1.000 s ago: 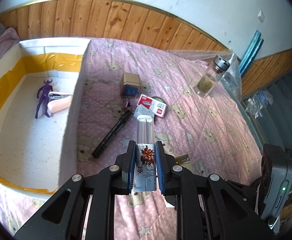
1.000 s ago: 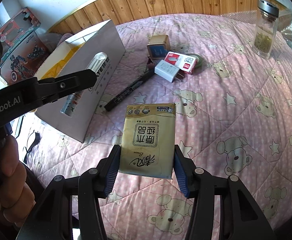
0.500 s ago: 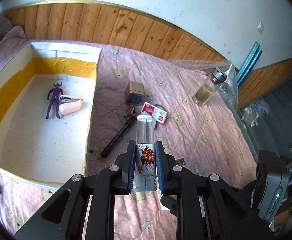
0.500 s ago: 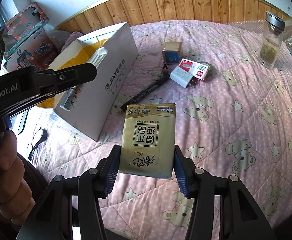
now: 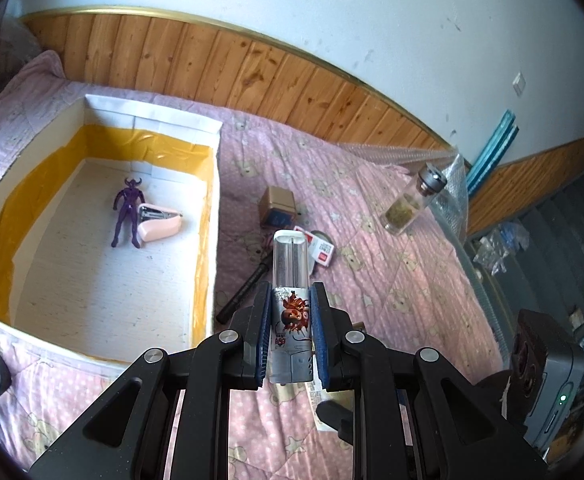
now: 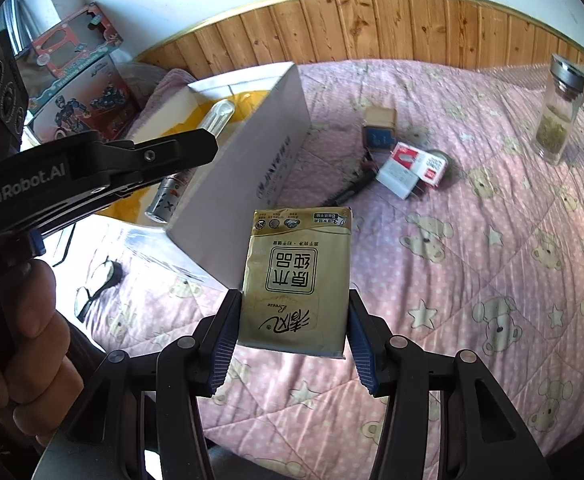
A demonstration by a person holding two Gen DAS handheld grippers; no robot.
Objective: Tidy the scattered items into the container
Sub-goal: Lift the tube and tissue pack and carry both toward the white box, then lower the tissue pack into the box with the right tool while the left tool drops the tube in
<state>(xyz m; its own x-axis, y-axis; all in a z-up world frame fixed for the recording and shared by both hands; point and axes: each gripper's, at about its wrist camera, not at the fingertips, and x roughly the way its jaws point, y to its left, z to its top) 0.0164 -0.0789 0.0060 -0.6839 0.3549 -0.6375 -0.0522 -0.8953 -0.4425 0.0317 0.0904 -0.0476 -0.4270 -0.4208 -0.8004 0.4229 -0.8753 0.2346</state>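
My left gripper (image 5: 290,316) is shut on a clear-capped tube with a red print (image 5: 290,280), held above the bed beside the white box (image 5: 211,208). It also shows in the right wrist view (image 6: 195,160). The box has yellow tape inside and holds a purple figure (image 5: 127,212) and a pink stapler (image 5: 159,222). My right gripper (image 6: 294,330) is shut on a gold tissue pack (image 6: 298,276), held above the pink quilt near the box's corner (image 6: 251,184). A black marker (image 5: 243,292), a red-and-white packet (image 6: 416,162), a small brown box (image 6: 380,130) and a glass jar (image 6: 558,116) lie on the quilt.
The pink bear-print quilt (image 6: 492,280) covers the bed; a wood-panel wall (image 5: 251,76) runs behind. Glasses (image 6: 95,284) lie left of the box. A toy carton (image 6: 79,84) stands at the far left. Bubble wrap (image 5: 452,184) sits behind the jar.
Both grippers have risen and pulled back with their loads; the left one has shifted toward the box, so more of the box interior shows.
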